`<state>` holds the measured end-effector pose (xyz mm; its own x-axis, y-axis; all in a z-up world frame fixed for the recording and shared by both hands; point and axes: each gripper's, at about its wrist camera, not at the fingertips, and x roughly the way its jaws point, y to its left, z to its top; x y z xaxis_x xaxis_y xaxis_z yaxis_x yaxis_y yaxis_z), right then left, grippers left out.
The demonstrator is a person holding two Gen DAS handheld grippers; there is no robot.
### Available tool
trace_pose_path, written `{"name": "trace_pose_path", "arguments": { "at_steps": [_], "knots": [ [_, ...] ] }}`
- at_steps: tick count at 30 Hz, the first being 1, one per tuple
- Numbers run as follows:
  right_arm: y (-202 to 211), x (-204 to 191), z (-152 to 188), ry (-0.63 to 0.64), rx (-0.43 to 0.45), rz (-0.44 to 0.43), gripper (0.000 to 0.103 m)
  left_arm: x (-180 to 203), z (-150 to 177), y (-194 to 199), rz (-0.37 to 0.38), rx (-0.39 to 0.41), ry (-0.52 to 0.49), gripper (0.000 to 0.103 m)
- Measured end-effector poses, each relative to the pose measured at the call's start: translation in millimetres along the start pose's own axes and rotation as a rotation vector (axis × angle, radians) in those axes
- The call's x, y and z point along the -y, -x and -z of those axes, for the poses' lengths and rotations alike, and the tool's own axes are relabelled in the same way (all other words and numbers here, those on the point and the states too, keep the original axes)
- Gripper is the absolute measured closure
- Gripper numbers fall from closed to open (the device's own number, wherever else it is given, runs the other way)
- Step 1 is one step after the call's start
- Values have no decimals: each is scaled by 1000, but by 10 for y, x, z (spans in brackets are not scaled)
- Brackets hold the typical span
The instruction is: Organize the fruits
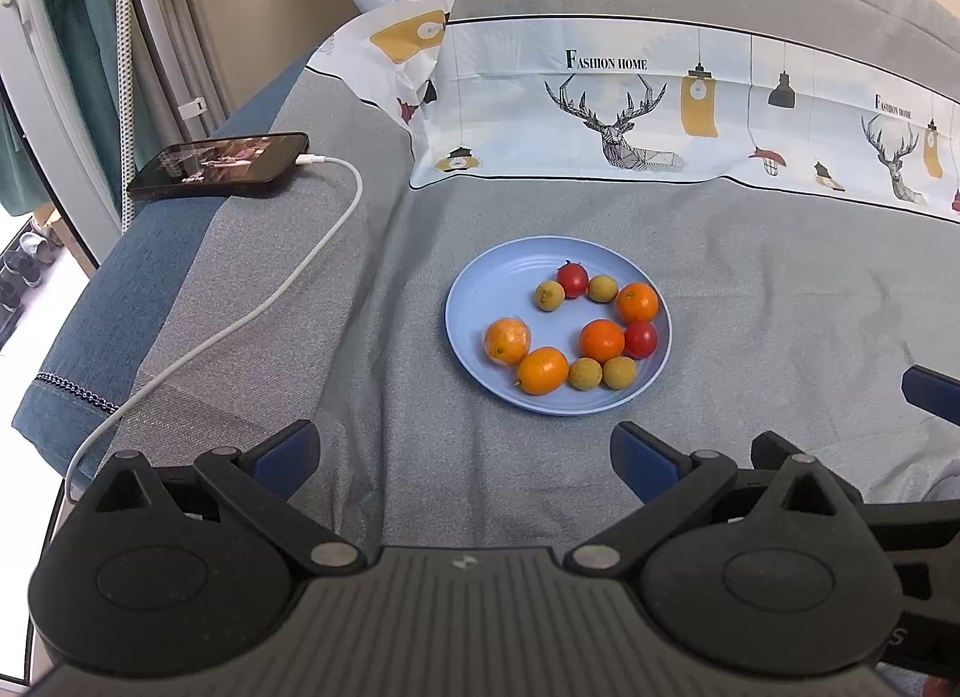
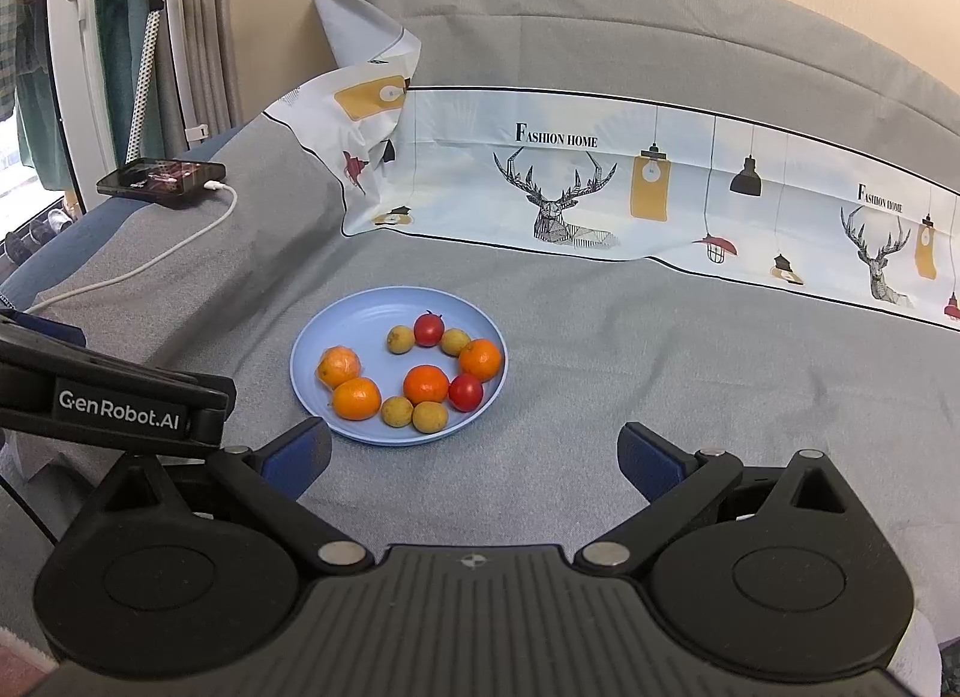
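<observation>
Surface: grey cloth-covered sofa seat (image 1: pixel 750 289) with a matching grey backrest behind it.
Plate: blue plate (image 1: pixel 480 301) lies flat on the seat, ahead of both tongs and apart from them.
Fruit: four oranges, one wrapped in clear film (image 1: pixel 507 341); two red tomatoes, one at the plate's far side (image 1: pixel 572 278); four small tan fruits, one beside that tomato (image 1: pixel 549 296). All sit on the plate.
Left tongs (image 1: pixel 465 460): released, fingers spread wide, nothing between them, short of the plate.
Right tongs (image 2: pixel 474 457): released and empty, near the plate's front rim.
Around: printed deer sheet (image 1: pixel 618 115) along the backrest; phone (image 1: pixel 219 164) on the armrest, its white cable (image 1: pixel 288 277) trailing across the seat, well left of the plate.
In the way: only bare cloth lies between tongs and plate.
</observation>
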<state>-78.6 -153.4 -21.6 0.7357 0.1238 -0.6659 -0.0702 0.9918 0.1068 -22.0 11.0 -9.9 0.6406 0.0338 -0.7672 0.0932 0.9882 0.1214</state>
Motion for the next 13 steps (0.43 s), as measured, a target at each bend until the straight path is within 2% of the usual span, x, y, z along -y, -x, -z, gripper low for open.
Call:
{"name": "trace_pose_path", "arguments": {
  "at_steps": [13],
  "knots": [
    [-29,16,30,-6,-10,0,2,-7,4,-37,-16,-6,7,0]
  ]
}}
